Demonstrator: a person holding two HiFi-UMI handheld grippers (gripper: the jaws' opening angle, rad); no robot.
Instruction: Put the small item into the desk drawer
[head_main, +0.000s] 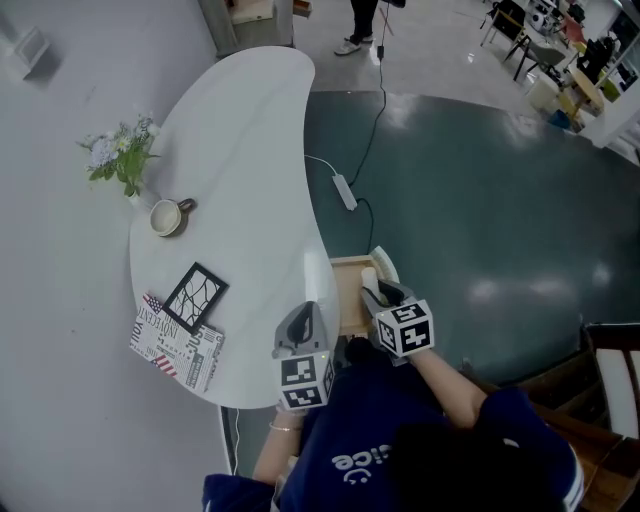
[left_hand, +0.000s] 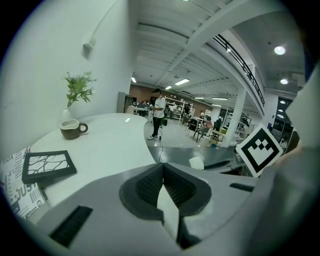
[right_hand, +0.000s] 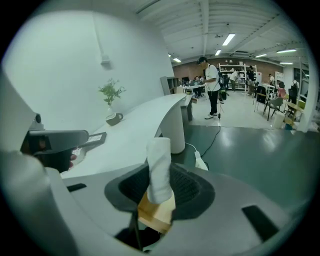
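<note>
The small item is a short white roll, and my right gripper is shut on it above the open wooden drawer at the desk's right edge. In the right gripper view the roll stands upright between the dark pads, with the drawer's wood just beneath it. My left gripper hovers over the white desk beside the drawer. Its jaws are shut with nothing in them. From the left gripper view the roll shows to the right, next to the right gripper's marker cube.
On the desk stand a brown mug, a small vase of flowers, a black picture frame and a printed box. A power strip and its cable lie on the green floor. A person stands far off.
</note>
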